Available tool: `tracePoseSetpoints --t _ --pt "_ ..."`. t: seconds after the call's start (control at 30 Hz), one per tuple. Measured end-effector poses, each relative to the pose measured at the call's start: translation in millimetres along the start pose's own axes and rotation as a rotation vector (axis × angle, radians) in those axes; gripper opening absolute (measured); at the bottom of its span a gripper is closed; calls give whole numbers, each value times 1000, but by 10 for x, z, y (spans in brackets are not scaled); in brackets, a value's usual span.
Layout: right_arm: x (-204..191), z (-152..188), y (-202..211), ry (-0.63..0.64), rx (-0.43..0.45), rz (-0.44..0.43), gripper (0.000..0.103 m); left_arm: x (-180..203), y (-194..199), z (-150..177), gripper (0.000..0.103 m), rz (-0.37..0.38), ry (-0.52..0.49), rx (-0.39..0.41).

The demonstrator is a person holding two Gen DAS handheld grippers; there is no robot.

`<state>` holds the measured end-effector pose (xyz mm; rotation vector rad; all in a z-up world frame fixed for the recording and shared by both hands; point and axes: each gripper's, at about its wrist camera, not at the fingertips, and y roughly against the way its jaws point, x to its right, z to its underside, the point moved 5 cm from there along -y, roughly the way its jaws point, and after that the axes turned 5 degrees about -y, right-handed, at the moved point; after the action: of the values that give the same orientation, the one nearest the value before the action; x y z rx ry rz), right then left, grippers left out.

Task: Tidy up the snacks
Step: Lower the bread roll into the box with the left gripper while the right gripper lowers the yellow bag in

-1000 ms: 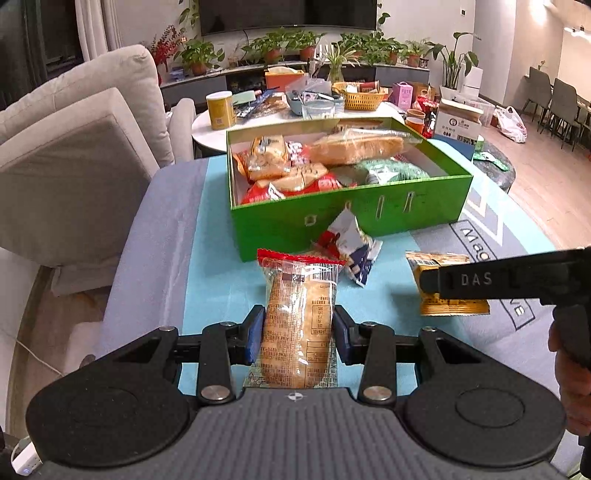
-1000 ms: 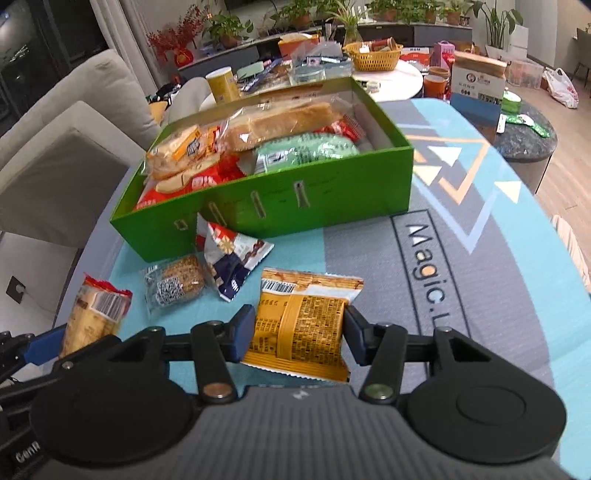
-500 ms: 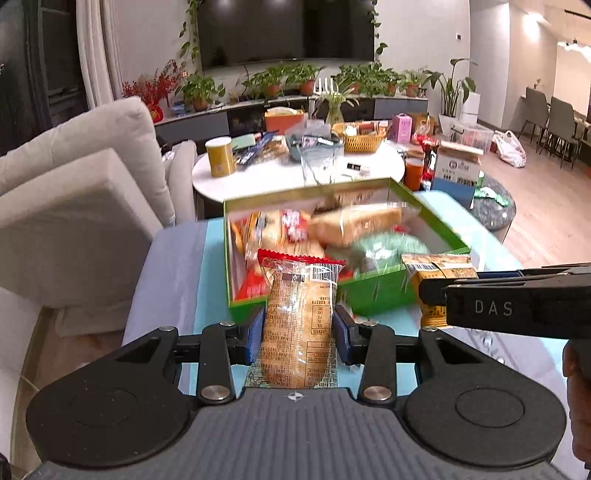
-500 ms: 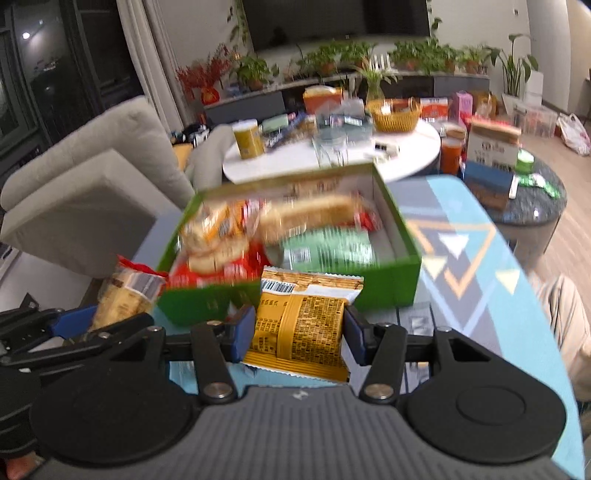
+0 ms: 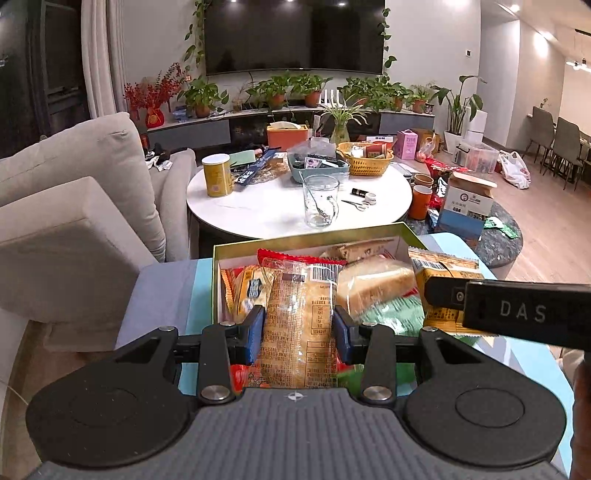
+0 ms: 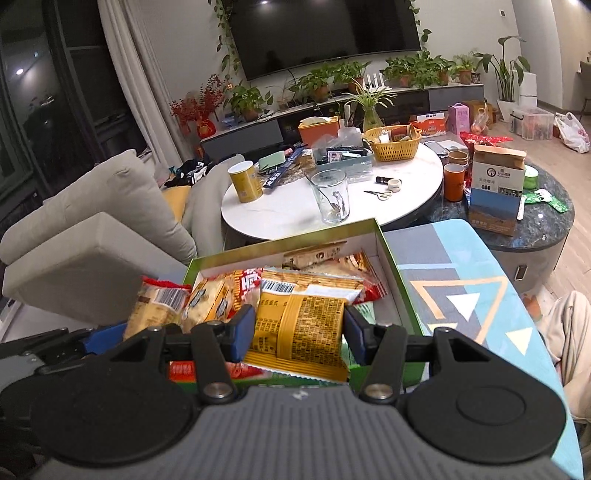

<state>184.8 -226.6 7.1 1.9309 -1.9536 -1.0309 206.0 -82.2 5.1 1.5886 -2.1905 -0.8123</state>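
Hovering mid-frame over the green box (image 5: 218, 291), left gripper (image 5: 298, 332) pinched a bread packet (image 5: 301, 317); right gripper (image 6: 299, 334) pinched an orange packet (image 6: 306, 325). Risk noted: releasing both together could pile packets onto the box's heaped snacks and spill them.

A dark television (image 5: 293, 35) hangs on the pale wall above potted plants (image 5: 284, 90); a beige sofa (image 5: 70, 206) flanks a cluttered round white table (image 5: 266, 206).

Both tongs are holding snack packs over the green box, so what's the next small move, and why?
Probably lower both a little, then open. The left tongs grip the clear bread pack and the right tongs grip the yellow snack pack, both above the green box, which is already well filled, so a short drop keeps them inside.
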Motion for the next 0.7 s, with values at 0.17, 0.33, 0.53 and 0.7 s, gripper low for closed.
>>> tracePoseSetpoints --t 0.17,0.33,0.53,0.7 --pt "15 -54 -159 -6 -9 0 48 -4 -232 -111 36 3 10 -7" --pt "38 -66 -321 -22 -31 -1 48 -2 -439 -192 36 20 27 3" --pt "91 -54 -437 -34 -43 13 48 -14 -643 -190 36 32 49 -14" --pt "136 -62 -472 -43 -42 22 48 -42 -732 -171 36 29 64 -26"
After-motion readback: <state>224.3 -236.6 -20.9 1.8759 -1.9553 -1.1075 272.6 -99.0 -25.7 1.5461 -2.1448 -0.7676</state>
